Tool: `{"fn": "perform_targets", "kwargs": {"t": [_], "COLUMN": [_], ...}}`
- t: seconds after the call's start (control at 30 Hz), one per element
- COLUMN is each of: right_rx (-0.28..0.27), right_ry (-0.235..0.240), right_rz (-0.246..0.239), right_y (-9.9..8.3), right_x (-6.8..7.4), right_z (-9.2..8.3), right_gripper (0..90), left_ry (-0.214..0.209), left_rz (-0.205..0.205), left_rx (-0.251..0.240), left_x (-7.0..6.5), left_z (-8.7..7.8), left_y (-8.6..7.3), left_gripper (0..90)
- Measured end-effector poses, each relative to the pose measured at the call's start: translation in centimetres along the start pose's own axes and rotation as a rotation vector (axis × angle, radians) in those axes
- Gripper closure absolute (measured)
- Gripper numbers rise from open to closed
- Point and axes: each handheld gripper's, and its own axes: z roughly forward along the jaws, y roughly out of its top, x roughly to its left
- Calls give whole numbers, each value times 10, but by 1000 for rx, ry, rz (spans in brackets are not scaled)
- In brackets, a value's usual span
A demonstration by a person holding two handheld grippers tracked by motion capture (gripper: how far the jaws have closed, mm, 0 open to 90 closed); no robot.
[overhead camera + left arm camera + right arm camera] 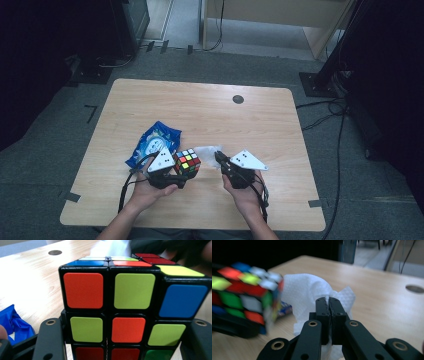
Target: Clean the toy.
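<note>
A scrambled Rubik's cube [187,161] is held just above the wooden table [210,115], near its front edge. My left gripper [183,173] is shut on the cube, one black jaw on each side of its lower rows. In the left gripper view the cube [132,302] is close up between those jaws of the left gripper [125,340]. A crumpled white paper towel [307,292] sits just right of the cube [244,297]. My right gripper [329,301] is shut on a fold of the towel, jaws pressed together. From above, the right gripper [218,157] meets the towel [206,150].
A blue snack bag [155,142] lies on the table just behind the left gripper, its corner [15,325] at the lower left of the left gripper view. A round dark cable hole [238,99] sits toward the far edge. Stands and cables surround the table.
</note>
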Motion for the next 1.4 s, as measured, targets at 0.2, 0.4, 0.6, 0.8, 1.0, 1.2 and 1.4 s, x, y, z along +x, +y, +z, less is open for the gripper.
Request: {"fn": "perform_targets", "kwargs": {"t": [0.2,0.4,0.6,0.8,1.0,1.2,1.4], "right_rx": [-142,-96,-63,-9,-39,-109,-79], "right_ry": [127,197,165,36,39,148,101], "right_rz": [-47,-116,-144,-102,-33,-153,-134], "right_y": [22,22,16,7,2,12,7], "right_x": [26,51,56,32,18,51,43], "right_z": [-25,-18,-8,1,-6,-15,-7], "right_gripper": [884,884,883,883,883,882,882], "left_ry": [10,16,26,17,21,6,4], "left_rz": [28,74,121,87,60,93,84], "left_rx": [25,38,45,14,13,28,22], "left_x": [-6,-17,-25,-20,-12,-21,-18], "left_z": [6,10,11,6,3,8,5], "left_y": [-1,0,2,4,3,3,3], "left_gripper": [337,338,338,339,340,340,340]}}
